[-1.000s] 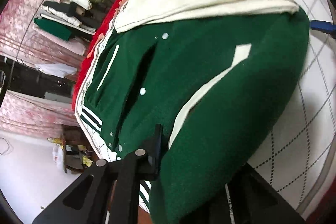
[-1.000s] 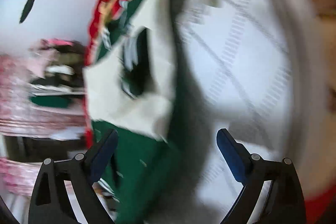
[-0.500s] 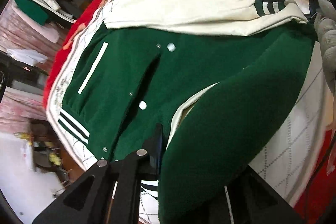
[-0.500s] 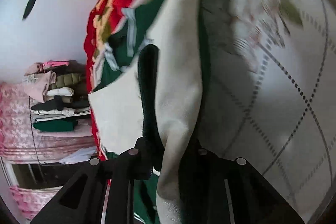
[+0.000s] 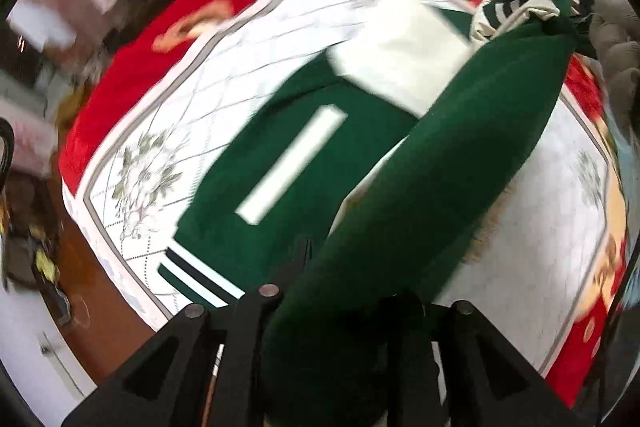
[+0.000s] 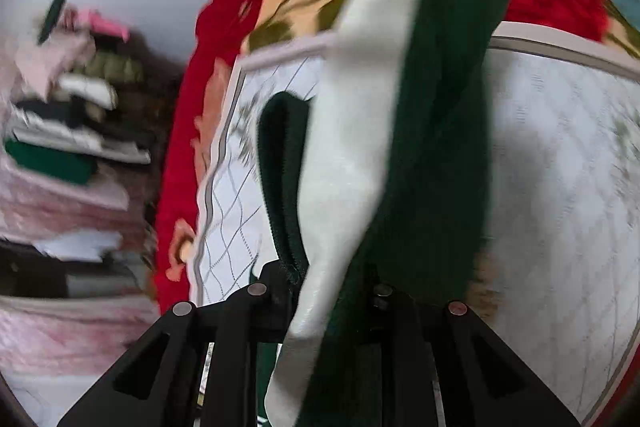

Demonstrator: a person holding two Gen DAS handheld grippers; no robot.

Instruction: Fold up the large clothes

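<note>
Green jacket (image 5: 304,163), no legible writing

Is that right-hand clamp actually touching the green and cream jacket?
Touching. In the right wrist view the right gripper is shut on the varsity jacket: cream and green fabric runs straight down between its black fingers, with no gap showing.

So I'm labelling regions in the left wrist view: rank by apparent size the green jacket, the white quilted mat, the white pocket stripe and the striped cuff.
Largest to smallest as they appear:
1. green jacket, though its lifted fold is near the lens
2. white quilted mat
3. white pocket stripe
4. striped cuff, blurred, roughly close to the stripe
</note>
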